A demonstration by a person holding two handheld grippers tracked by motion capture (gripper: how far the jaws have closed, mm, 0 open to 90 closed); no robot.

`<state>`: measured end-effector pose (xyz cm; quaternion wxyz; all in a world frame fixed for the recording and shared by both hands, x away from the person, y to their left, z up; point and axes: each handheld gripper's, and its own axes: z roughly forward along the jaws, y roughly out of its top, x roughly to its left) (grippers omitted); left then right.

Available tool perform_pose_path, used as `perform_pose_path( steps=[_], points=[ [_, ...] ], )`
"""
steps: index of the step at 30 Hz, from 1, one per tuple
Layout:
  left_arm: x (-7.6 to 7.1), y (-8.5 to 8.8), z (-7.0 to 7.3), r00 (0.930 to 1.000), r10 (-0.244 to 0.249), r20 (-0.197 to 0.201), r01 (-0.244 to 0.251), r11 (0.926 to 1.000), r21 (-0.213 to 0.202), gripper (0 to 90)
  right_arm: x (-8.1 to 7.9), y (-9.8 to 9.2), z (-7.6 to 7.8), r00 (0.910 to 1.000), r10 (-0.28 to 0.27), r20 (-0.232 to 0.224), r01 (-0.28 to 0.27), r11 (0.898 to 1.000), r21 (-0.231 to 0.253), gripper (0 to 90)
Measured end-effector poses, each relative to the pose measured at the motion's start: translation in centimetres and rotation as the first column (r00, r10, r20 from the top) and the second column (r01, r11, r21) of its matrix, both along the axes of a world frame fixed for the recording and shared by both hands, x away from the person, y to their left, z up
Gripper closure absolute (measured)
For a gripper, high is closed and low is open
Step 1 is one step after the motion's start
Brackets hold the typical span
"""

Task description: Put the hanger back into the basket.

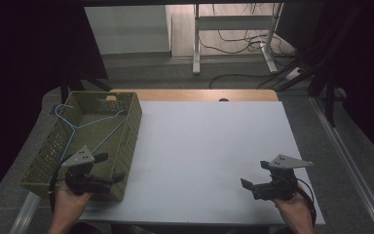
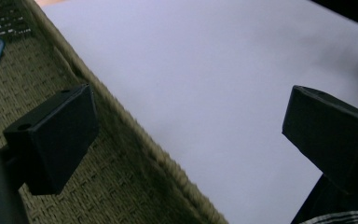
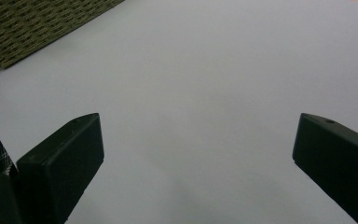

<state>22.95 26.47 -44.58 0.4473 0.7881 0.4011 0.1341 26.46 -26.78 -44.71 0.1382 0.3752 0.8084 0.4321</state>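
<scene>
- Dark surroundings and a grey floor strewn with cables are seen beyond a white table (image 1: 209, 156), whose wooden edge shows at the far side.
- At the table's left edge an olive woven basket (image 1: 129, 139) is set, its long axis running away from the person.
- Inside the basket a light-blue wire hanger (image 1: 80, 127) is laid, hook toward the far left corner, its shoulders spread toward the near end.
- The left claw (image 1: 109, 168) is held at the basket's near right corner with jaws wide apart and nothing between them; in the left gripper view the basket rim (image 2: 135, 135) is straddled.
- The hanger lies ahead and slightly left of that claw, so the left hand is judged far nearer for a pick.
- The right claw (image 1: 255, 176) is held low over bare table at the near right, jaws likewise apart and empty, well apart from the basket.
</scene>
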Motion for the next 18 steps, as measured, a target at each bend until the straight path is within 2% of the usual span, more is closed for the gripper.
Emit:
perform_pose_path(
  steps=[5,10,11,14,18],
  points=[
    [-0.1,-0.6,-1.3,1.0,-0.002,-0.002,0.003,0.9985,0.054,3.2,0.2,-0.1,-0.4,1.0,-0.002,-0.002,0.002,1.0,-0.011,2.1],
    [0.0,-1.2,-2.0,0.9998,-0.009,-0.02,0.011,0.997,0.077,2.3,0.4,-0.3,-0.7,1.0,-0.007,-0.007,0.007,1.0,-0.013,2.3],
    [0.0,-1.5,-2.2,0.9998,-0.004,-0.019,0.006,0.9953,0.097,2.0,0.4,-0.4,-0.7,0.9999,-0.01,-0.009,0.01,1.0,-0.015,2.4],
    [0.1,-1.5,-2.4,0.9996,-0.003,-0.028,0.005,0.9951,0.099,1.8,0.5,-0.4,-0.8,0.9999,-0.009,-0.013,0.009,1.0,-0.013,2.4],
    [0.2,-1.3,-2.4,0.9996,-0.004,-0.029,0.007,0.9967,0.081,1.5,0.5,-0.3,-0.9,0.9999,-0.004,-0.01,0.004,1.0,-0.019,2.5]
  ],
)
